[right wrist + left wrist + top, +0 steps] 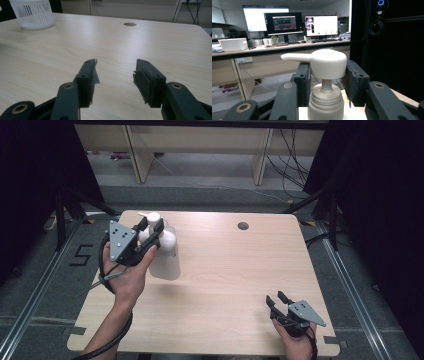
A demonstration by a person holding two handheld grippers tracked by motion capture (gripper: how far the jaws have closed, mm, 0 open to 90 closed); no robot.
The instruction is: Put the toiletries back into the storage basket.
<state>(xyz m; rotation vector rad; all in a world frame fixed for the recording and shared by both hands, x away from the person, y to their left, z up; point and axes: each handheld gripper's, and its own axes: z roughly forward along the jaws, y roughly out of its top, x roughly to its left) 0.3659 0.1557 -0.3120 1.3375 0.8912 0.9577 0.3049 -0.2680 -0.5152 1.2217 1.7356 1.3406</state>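
Clamping left tool (325, 82) round white plastic pump bottle's (167, 251) neck for lifting over pale wooden worktop (235, 270); right tool (116, 75) resting apart, unladen.

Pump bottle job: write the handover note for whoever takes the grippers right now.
Left gripper: jaws on either side of the pump bottle, at the pump head; whether they actually pinch it cannot be told.
Right gripper: open, holds nothing, low at the near right of the table.
Bottle: at the far left of the table; whether its base still rests on the wood is unclear. A white basket shows in the right gripper view.
Done: the left gripper has reached the bottle.
Left: probably moving or pumping it.
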